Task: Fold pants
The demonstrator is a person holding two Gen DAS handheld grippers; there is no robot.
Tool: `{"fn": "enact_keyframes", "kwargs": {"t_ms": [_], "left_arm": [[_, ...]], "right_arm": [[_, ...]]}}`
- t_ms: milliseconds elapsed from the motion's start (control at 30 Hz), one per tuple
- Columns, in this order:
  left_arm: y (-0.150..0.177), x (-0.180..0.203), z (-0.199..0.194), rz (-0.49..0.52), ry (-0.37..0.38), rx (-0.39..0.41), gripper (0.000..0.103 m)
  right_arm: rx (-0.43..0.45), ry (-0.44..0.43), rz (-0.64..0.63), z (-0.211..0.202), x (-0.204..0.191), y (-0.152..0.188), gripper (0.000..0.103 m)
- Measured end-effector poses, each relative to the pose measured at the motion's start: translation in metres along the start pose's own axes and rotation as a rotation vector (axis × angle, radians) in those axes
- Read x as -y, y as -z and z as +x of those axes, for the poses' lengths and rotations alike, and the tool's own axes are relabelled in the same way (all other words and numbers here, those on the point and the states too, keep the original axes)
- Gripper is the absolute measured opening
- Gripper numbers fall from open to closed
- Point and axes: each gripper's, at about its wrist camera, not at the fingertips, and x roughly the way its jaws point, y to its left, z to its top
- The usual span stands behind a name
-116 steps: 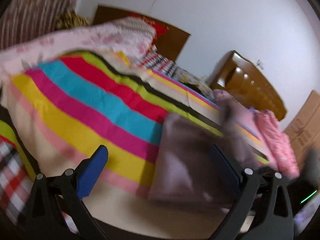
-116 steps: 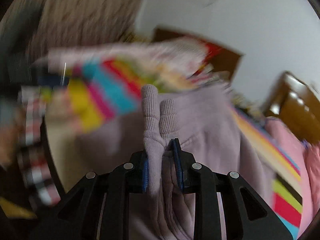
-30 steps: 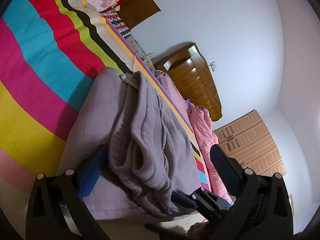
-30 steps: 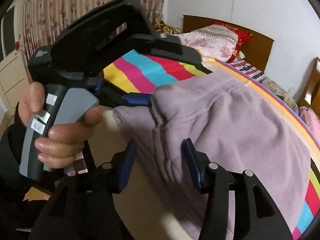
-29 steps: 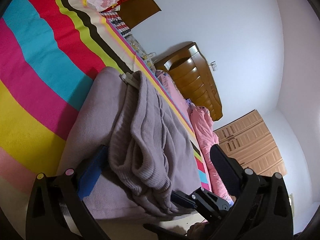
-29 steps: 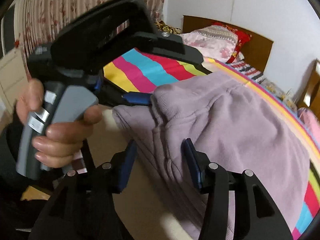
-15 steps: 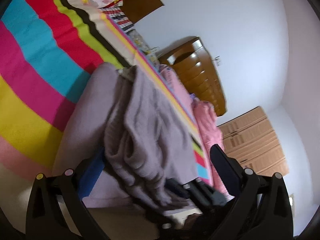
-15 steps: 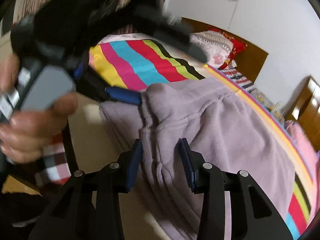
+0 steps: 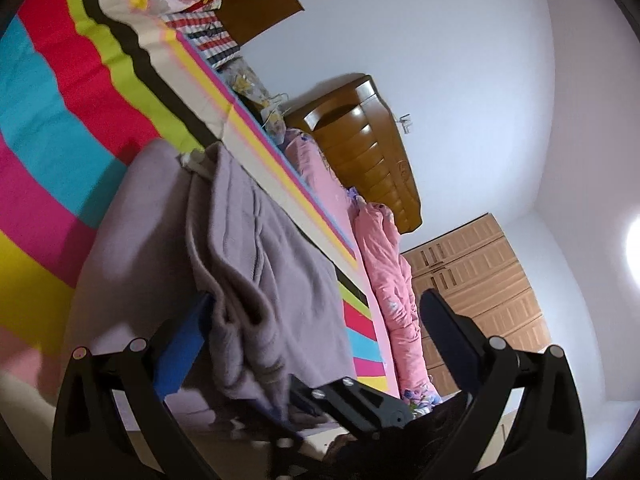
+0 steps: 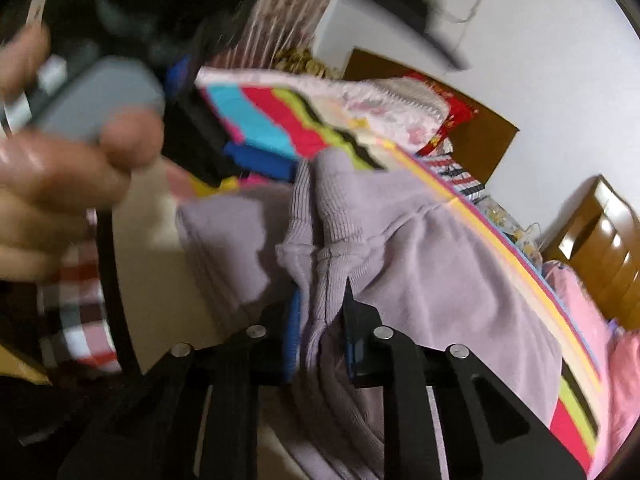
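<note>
Lilac pants [image 9: 248, 248] lie folded on the striped bed, their ribbed cuffs bunched at the near edge. My left gripper [image 9: 316, 320] stands open and wide, and the hanging fold of cloth lies against its blue left pad [image 9: 188, 344]. In the right wrist view the pants [image 10: 440, 272] fill the middle. My right gripper [image 10: 320, 308] is closing its jaws onto the ribbed cuffs [image 10: 320, 216], and the pads press on the cloth. A hand [image 10: 60, 168] holds the left gripper's handle at the upper left of that view. The right gripper's black frame [image 9: 360, 400] shows low in the left wrist view.
The striped bedspread [image 9: 52, 92] covers the bed. Pillows [image 10: 392, 108] lie at the headboard. A pink quilt [image 9: 384, 272] runs along the far side. A wooden cabinet [image 9: 368, 152] and a wardrobe [image 9: 480, 272] stand by the wall. A checked cloth [image 10: 80, 320] hangs near the bed's edge.
The right gripper's jaws have closed from apart onto the ribbed cuffs. The left gripper has risen a little, still open, and the right view has tilted.
</note>
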Motion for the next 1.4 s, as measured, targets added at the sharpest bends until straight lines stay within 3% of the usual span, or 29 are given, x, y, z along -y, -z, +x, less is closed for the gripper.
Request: {"fn": "enact_keyframes", "kwargs": {"t_ms": [167,333,433,467,500,533,567,633,667,700,800,900,1100,1267,1400], "left_arm": [[0.0,0.0,-0.018,-0.006,-0.062,0.028,0.101],[0.009,0.032,0.012,0.08,-0.113,-0.073,0.101],[0.006,0.039,0.053,0.096,-0.304,-0.15,0.101],[0.005,0.037,0.066,0.095,-0.341,-0.174,0.095],[0.004,0.034,0.08,0.091,-0.357,-0.202,0.081],[0.003,0.026,0.091,0.077,-0.428,-0.237,0.043],[0.003,0.02,0.096,0.069,-0.467,-0.249,0.038],[0.005,0.014,0.093,0.075,-0.441,-0.243,0.034],[0.005,0.013,0.091,0.077,-0.433,-0.241,0.033],[0.006,0.011,0.089,0.075,-0.421,-0.239,0.032],[0.009,0.005,0.087,0.08,-0.403,-0.235,0.031],[0.011,-0.001,0.083,0.077,-0.401,-0.23,0.03],[0.01,0.0,0.084,0.056,-0.402,-0.219,0.03],[0.011,0.006,0.073,0.041,-0.414,-0.198,0.029],[0.005,0.035,0.065,0.058,-0.371,-0.157,0.028]], "right_arm": [[0.078,-0.021,0.115,-0.026,0.031,-0.008,0.015],[0.09,0.021,0.063,-0.027,0.022,-0.013,0.014],[0.088,0.034,0.028,-0.026,0.01,-0.012,0.015],[0.085,0.043,0.011,-0.025,0.007,-0.012,0.015],[0.078,0.075,-0.011,-0.022,0.004,-0.009,0.016],[0.081,0.065,-0.007,-0.021,0.006,-0.006,0.016],[0.072,0.047,0.007,-0.021,0.009,-0.004,0.016],[0.059,0.02,0.008,-0.024,0.014,0.0,0.036],[0.08,0.045,0.007,-0.035,0.018,0.005,0.059],[0.098,0.063,0.02,-0.046,0.022,0.009,0.065],[0.167,0.105,0.139,-0.092,0.048,0.035,0.066],[0.138,0.187,0.267,-0.125,0.082,0.082,0.083],[-0.023,0.262,0.413,-0.137,0.101,0.158,0.083],[-0.02,0.279,0.36,-0.122,0.087,0.151,0.083],[-0.032,0.319,0.336,-0.114,0.089,0.152,0.083]]}}
